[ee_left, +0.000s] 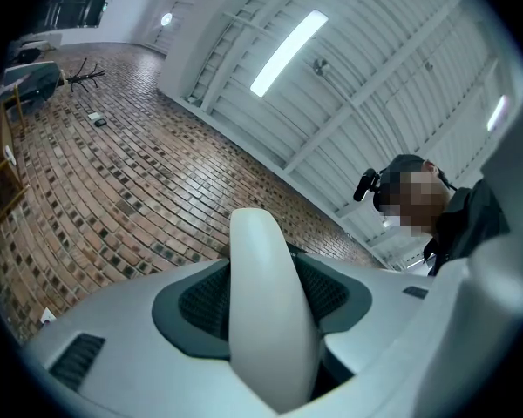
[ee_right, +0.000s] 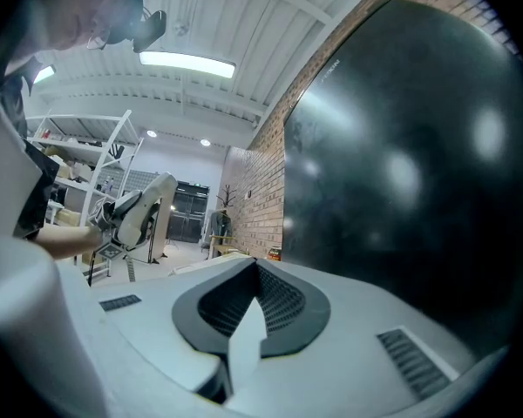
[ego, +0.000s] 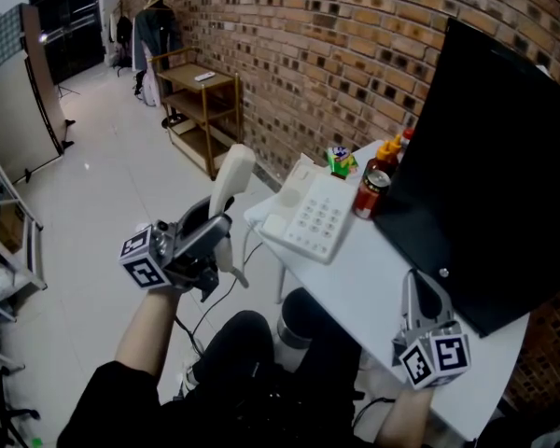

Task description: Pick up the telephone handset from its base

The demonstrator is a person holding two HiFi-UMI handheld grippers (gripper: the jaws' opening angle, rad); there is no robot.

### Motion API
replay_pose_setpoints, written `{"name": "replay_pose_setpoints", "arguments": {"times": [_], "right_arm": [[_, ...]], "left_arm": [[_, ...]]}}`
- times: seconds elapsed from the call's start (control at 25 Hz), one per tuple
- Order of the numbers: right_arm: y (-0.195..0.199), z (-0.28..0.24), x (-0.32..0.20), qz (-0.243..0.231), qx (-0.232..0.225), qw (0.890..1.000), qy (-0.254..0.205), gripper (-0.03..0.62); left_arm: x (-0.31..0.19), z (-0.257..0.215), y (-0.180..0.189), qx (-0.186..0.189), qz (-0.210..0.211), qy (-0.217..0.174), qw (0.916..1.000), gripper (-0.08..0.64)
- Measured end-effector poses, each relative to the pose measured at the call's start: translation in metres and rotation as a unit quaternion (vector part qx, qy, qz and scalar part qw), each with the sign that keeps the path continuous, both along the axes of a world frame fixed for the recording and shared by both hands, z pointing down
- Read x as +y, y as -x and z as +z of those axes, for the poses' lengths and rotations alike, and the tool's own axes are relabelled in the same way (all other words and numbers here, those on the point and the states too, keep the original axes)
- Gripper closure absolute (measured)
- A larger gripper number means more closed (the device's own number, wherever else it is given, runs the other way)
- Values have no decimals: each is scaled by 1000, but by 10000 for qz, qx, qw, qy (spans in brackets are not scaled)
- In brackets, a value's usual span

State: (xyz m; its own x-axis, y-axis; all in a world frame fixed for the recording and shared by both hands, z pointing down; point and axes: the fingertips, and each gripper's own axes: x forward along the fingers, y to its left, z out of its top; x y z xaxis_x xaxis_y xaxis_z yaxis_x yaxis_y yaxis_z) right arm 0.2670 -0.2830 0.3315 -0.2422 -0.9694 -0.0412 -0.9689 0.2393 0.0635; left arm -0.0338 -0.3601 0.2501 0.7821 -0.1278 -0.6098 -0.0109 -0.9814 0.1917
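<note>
The white telephone handset (ego: 230,180) is off its base and stands nearly upright to the left of the table, with my left gripper (ego: 222,231) shut on its lower part. In the left gripper view the handset (ee_left: 266,312) fills the gap between the jaws and points up toward the ceiling. Its curly cord (ego: 238,273) hangs down toward the floor. The white keypad base (ego: 313,215) lies at the table's left corner. My right gripper (ego: 420,292) rests on the table near the front right, its jaws together and holding nothing. The right gripper view also catches the raised handset (ee_right: 161,190).
A large black panel (ego: 495,157) leans along the right of the white table (ego: 373,278). A red can (ego: 371,194), sauce bottles (ego: 389,152) and a small green toy (ego: 340,161) stand behind the base. A wooden shelf (ego: 201,110) stands by the brick wall.
</note>
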Motion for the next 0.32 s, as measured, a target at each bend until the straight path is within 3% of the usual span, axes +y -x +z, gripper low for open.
{"name": "replay_pose_setpoints", "arguments": {"times": [0.32], "right_arm": [[-3, -3, 7, 10, 36, 10000, -23, 584]], "left_arm": [[-2, 0, -7, -100, -14, 36, 9999, 325]]}}
